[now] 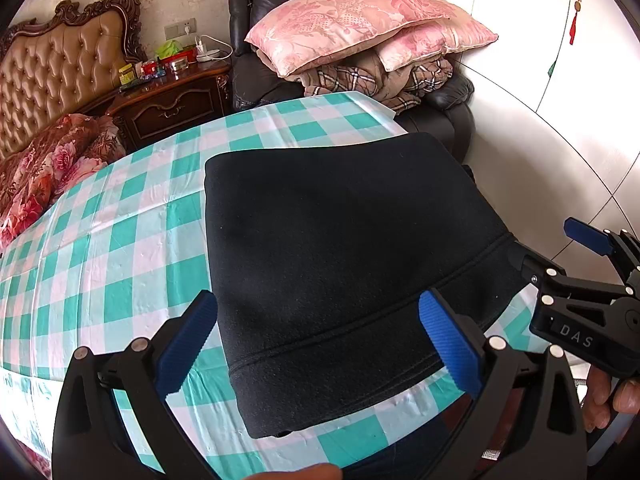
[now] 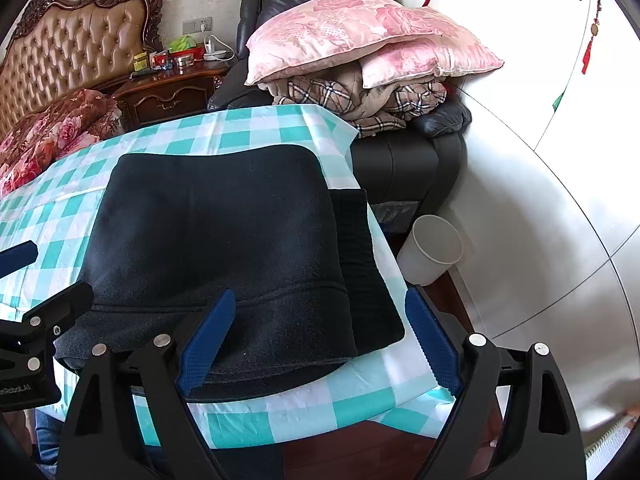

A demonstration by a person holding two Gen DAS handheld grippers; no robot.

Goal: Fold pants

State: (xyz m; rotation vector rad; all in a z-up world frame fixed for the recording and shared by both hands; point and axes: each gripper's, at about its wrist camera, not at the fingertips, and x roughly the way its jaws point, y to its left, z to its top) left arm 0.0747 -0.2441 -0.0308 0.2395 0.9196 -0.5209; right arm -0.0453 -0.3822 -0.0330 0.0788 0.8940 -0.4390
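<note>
The black pants (image 1: 340, 248) lie folded into a thick rectangle on the green-and-white checked cloth (image 1: 120, 208), near its right front corner. They also show in the right wrist view (image 2: 224, 240), with a lower layer sticking out on the right. My left gripper (image 1: 320, 344) is open, its blue pads on either side of the near folded edge, just above it. My right gripper (image 2: 320, 344) is open over the near right corner of the pants. The right gripper also shows at the right of the left wrist view (image 1: 560, 256).
A dark armchair (image 2: 400, 160) piled with pink pillows (image 2: 360, 40) and plaid blankets stands behind the table. A white bin (image 2: 432, 248) sits on the floor to the right. A floral quilt (image 1: 48, 168), headboard and cluttered nightstand (image 1: 168, 96) lie at left.
</note>
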